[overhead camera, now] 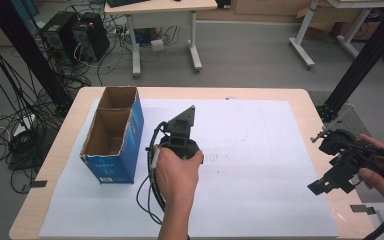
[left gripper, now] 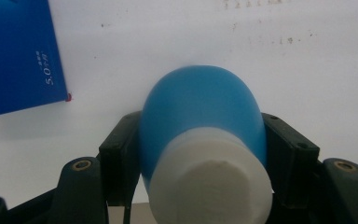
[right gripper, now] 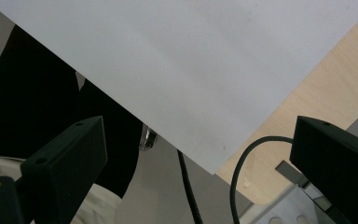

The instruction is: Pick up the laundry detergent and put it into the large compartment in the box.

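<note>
The left gripper (left gripper: 200, 154) has its fingers pinching a blue bottle (left gripper: 200, 112), seemingly lying on the desk (overhead camera: 290, 100) beside a box (overhead camera: 112, 135). The right gripper's (right gripper: 200, 158) fingers are spread, empty.

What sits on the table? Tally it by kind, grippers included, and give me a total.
Blue box: 1
Blue-and-white bottle: 1
White paper sheet: 1
Black grippers: 2, left gripper and right gripper
Total: 5
</note>
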`<state>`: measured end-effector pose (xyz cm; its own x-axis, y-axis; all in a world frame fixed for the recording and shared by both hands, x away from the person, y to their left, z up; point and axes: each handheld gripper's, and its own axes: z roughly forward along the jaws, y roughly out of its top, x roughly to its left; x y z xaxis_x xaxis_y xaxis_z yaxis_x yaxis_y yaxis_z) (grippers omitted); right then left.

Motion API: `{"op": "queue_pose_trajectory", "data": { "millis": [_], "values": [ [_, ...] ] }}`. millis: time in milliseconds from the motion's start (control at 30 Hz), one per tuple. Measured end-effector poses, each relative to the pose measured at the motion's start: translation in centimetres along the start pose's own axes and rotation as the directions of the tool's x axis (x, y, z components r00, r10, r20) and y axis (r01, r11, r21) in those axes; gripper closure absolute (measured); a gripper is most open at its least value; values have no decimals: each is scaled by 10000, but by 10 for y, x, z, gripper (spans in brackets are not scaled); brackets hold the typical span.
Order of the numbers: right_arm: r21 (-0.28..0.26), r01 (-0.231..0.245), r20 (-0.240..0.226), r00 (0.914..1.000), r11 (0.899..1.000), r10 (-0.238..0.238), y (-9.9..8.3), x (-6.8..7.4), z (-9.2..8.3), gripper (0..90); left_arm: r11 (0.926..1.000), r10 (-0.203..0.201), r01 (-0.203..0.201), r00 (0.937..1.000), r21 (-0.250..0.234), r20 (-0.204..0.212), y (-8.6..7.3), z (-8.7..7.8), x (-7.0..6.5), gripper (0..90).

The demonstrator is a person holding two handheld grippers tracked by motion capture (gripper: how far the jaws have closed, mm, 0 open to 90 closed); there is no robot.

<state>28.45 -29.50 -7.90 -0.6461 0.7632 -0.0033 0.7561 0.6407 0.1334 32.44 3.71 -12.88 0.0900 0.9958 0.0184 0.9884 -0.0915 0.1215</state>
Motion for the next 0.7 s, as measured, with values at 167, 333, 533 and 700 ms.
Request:
{"op": "queue_pose_trajectory", "data": {
  "millis": [167,333,533,700],
  "values": [
    [7,40,-45,10000,10000,-39,0,0,0,36,9999,-64,64,10000,-90,50,-3,0,2,374],
    [25,50,-42,10000,10000,-50,1,0,1,36,9999,-56,58,9999,-124,98,-3,-1,3,375],
    [81,-25,-36,10000,10000,25,1,-2,3,36,10000,-21,22,9998,-43,189,-3,-2,8,378],
    [174,-51,-58,10000,9998,52,3,-3,6,36,9999,58,-58,10000,-107,11,-4,-8,6,379]
  ]
}}
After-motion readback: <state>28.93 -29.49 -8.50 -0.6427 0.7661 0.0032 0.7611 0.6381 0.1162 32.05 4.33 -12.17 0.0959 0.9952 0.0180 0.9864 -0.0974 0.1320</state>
